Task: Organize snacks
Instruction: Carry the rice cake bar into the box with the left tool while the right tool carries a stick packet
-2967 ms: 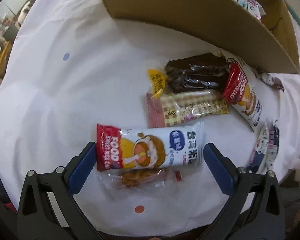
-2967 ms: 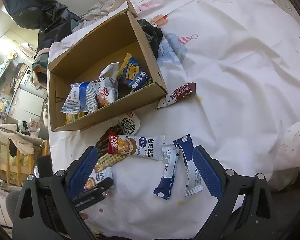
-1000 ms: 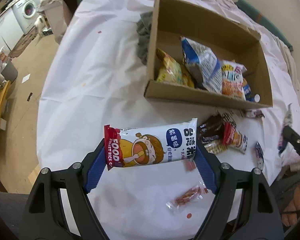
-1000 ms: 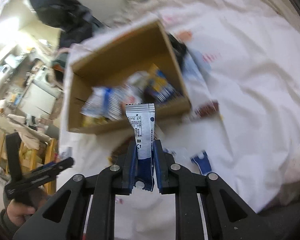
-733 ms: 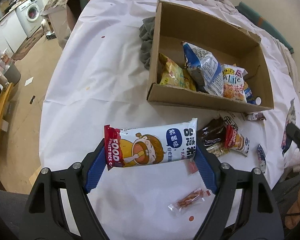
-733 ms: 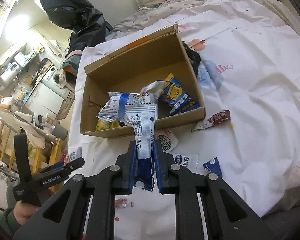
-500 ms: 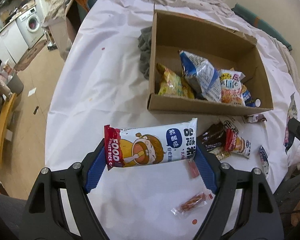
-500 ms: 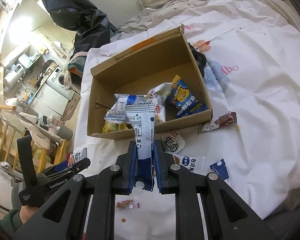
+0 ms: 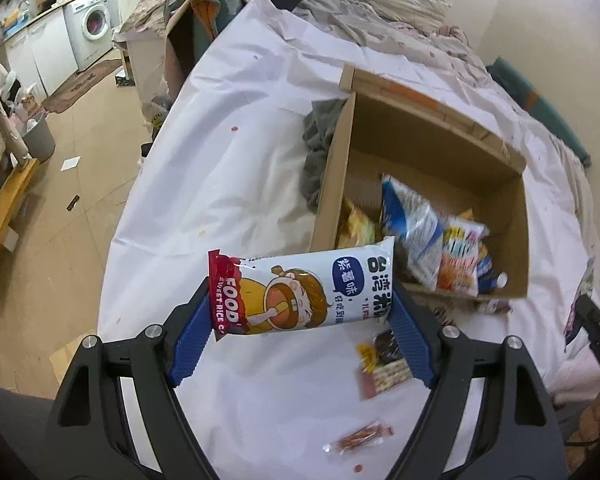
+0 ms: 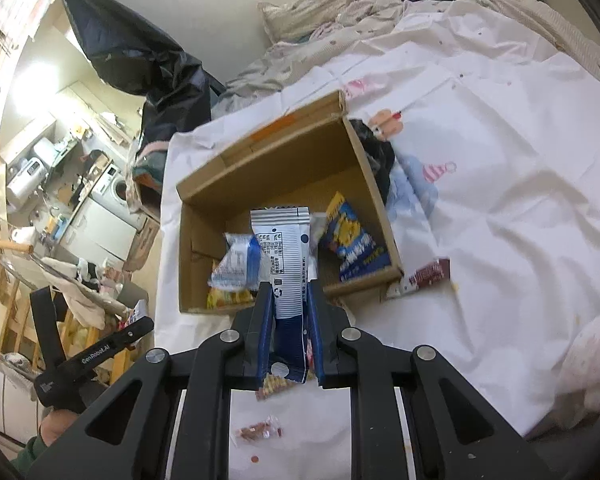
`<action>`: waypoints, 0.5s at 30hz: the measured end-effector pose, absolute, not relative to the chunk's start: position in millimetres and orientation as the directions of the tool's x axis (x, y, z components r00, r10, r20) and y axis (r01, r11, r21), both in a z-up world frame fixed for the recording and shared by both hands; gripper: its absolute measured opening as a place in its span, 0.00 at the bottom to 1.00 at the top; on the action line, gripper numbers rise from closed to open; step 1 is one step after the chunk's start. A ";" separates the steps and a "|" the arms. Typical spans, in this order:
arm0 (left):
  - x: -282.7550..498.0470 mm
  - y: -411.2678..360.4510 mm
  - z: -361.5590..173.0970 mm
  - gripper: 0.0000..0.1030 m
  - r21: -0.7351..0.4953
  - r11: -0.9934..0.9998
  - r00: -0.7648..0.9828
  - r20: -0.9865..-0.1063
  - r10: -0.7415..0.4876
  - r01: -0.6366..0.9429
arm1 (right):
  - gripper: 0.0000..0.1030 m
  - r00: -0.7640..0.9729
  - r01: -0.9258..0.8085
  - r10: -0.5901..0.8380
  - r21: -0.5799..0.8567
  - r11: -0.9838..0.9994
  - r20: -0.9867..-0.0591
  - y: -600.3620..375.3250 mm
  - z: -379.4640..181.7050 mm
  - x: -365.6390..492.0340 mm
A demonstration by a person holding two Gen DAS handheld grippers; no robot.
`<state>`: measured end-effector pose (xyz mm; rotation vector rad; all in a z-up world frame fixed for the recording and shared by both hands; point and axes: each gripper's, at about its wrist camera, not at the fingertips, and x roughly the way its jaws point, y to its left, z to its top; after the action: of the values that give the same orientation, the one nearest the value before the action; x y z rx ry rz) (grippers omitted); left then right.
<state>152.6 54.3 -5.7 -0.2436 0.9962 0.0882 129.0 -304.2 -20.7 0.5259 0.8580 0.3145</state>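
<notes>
Both grippers loaded and held above the white sheet, short of the cardboard box (image 9: 516, 216); judging by the aim, both packs are meant to go in it.

Left gripper (image 9: 300, 312): fingers spread wide, clamped on the two ends of the rice cake pack (image 9: 300, 288), which spans crosswise between the blue ribbed pads. Glossy white film pillow pack, red crimped end, cartoon print. An end-to-end hold probably suits a puffy bag that would squash if pinched flat. It hangs just in front of the box's near wall.

Right gripper (image 10: 288, 300): fingers almost closed, pinching the lower navy part of a slim stick pack (image 10: 282, 256). Its white printed side with a serrated top seal stands upright, pointing at the box opening. Thin and flat, so a narrow pinch is enough.

The box is open-topped corrugated card with plain walls. Crinkly bags lean together against the near wall: blue-white chip bag (image 9: 412, 228), yellow pack (image 9: 356, 224), blue-yellow bag (image 10: 350, 240). The far half looks free, likely the better drop zone.

Loose on the sheet in front of the box: dark brown wrapped snack (image 9: 388, 346), checked wafer pack (image 9: 384, 374), small clear candy wrapper (image 9: 358, 442), brown bar (image 10: 426, 274) by the box corner.

The sheet is soft and wrinkled; bedding, not a rigid top.
</notes>
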 end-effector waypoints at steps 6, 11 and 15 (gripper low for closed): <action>177.3 37.5 23.7 0.77 -0.119 0.986 0.604 -0.796 -0.026 -0.114 | 0.17 0.634 -0.076 0.457 0.537 0.840 -0.624 -301.5 -9.8 153.4; 202.3 21.8 38.5 0.77 -0.094 0.994 0.636 -0.771 -0.043 -0.047 | 0.17 0.640 -0.090 0.433 0.498 0.862 -0.634 -301.9 -6.0 181.7; 222.5 10.7 41.6 0.77 -0.074 0.997 0.652 -0.756 -0.053 -0.005 | 0.17 0.636 -0.086 0.420 0.482 0.872 -0.647 -304.8 -9.3 201.8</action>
<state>222.5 10.7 41.6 -0.0713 0.8601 -0.0272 201.8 -304.8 -9.3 0.4337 0.8373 0.2997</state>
